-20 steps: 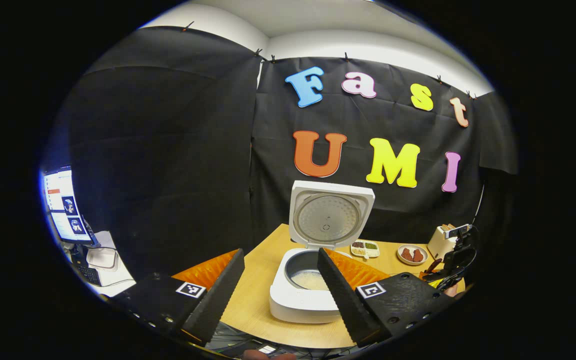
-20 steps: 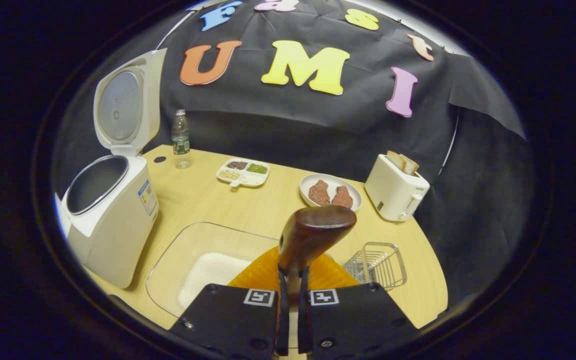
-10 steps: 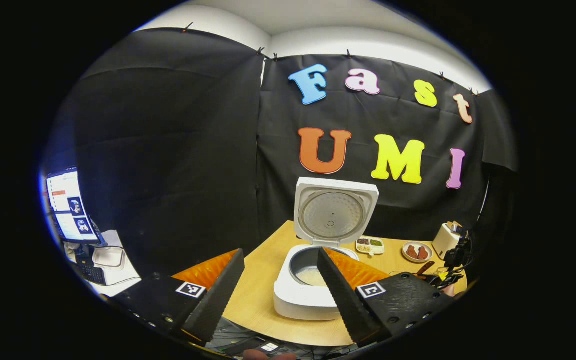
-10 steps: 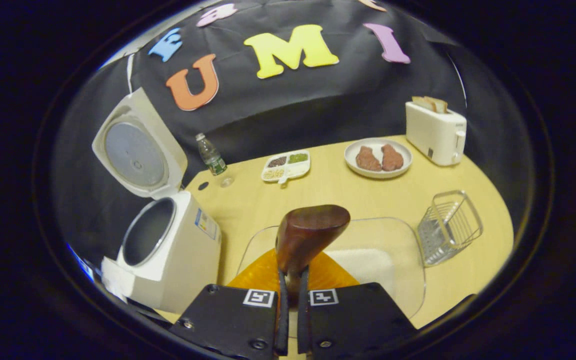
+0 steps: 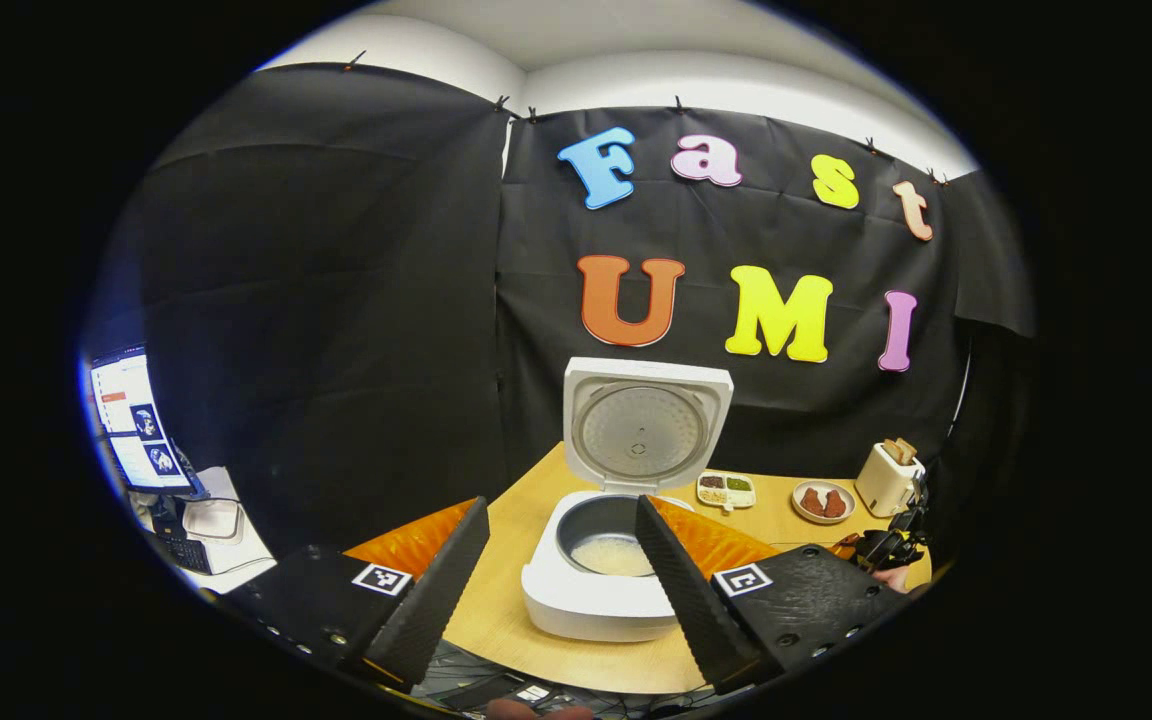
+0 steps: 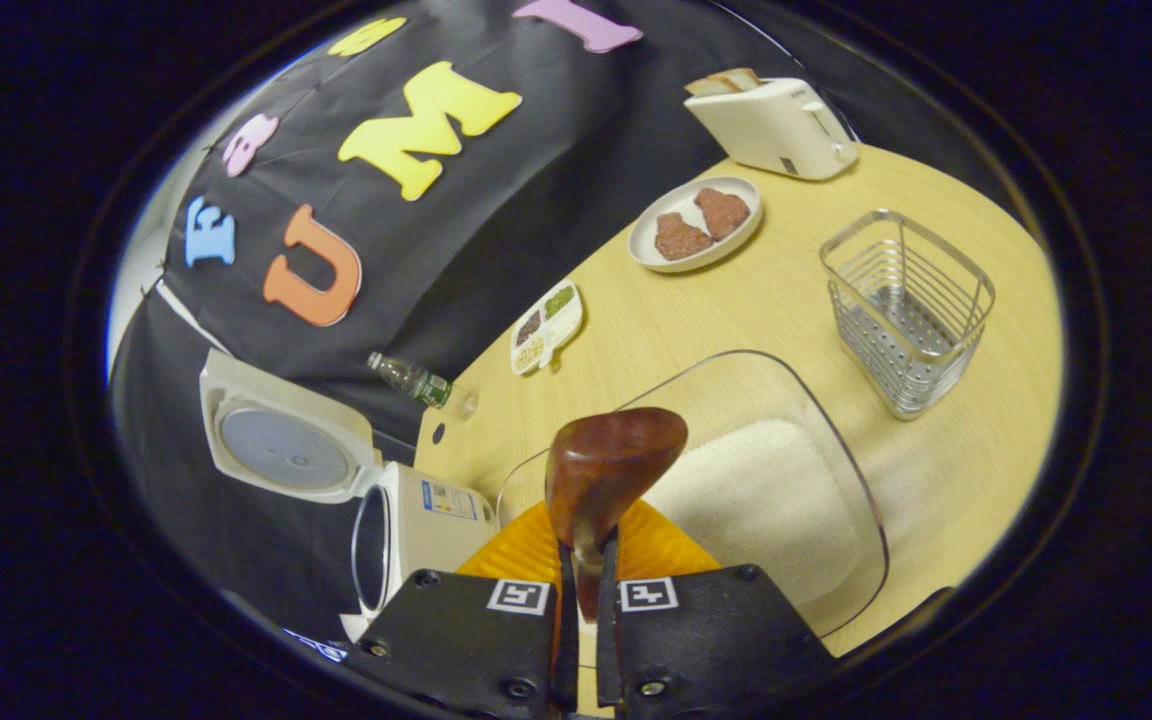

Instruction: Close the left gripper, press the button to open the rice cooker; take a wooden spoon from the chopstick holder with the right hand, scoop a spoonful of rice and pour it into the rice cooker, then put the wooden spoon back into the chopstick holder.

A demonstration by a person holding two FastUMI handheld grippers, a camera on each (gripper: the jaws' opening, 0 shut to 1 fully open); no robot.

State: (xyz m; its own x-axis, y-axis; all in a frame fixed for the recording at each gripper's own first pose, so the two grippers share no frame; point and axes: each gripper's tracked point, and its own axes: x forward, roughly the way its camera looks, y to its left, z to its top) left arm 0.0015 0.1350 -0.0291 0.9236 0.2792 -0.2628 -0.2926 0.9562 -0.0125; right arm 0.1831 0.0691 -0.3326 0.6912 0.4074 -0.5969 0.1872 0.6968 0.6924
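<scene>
The white rice cooker [image 5: 601, 590] stands on the wooden table with its lid [image 5: 644, 425] up, and pale rice lies in the pot [image 5: 612, 552]. My left gripper [image 5: 561, 545] hangs open in front of it with nothing between its fingers. In the right gripper view, my right gripper [image 6: 584, 560] is shut on the handle of a dark wooden spoon [image 6: 608, 470], whose bowl points ahead above a clear glass dish of white rice [image 6: 756, 500]. The wire chopstick holder [image 6: 904, 308] stands to the right, and the rice cooker [image 6: 391, 520] lies at lower left. The view is strongly tilted.
A toaster with bread [image 6: 771, 118], a plate with two brown pieces [image 6: 696, 222], a divided dish of grains [image 6: 544, 325] and a water bottle [image 6: 414, 380] stand toward the table's back. A monitor [image 5: 131, 420] glows at far left beyond the table.
My right gripper has rolled steadily with the spoon, so the table now tilts and the chopstick holder sits higher in its view. My left gripper drifted slightly and stays open.
</scene>
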